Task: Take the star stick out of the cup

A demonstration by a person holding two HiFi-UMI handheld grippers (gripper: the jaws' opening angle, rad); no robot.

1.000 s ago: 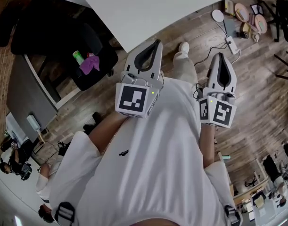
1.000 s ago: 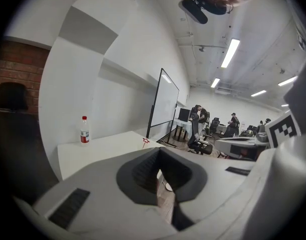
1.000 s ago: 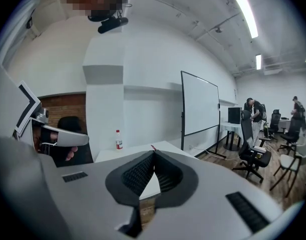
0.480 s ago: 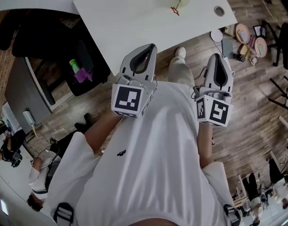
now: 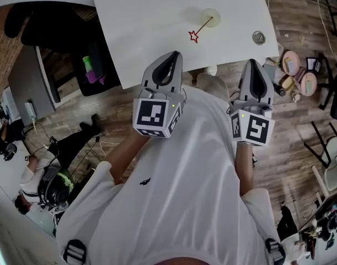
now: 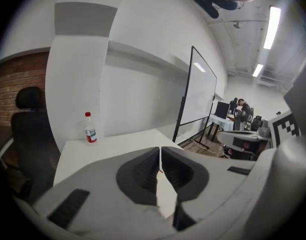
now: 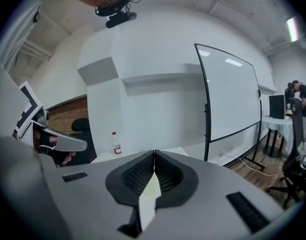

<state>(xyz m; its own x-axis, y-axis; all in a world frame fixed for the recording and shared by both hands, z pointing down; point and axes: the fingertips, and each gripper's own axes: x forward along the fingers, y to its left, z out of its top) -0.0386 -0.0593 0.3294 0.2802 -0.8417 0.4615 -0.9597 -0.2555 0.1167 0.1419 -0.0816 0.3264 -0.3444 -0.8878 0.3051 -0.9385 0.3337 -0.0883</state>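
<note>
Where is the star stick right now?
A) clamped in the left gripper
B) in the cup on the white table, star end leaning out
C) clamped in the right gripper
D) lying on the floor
B: the head view shows the star stick leaning out of the cup on the white table.

Nothing legible anywhere. Only black-and-white square codes, not letters, on the left cube (image 5: 153, 116) and the right cube (image 5: 252, 130); a red-and-white label on the bottle (image 6: 90, 129) near the desk's far left corner, too small to read.
</note>
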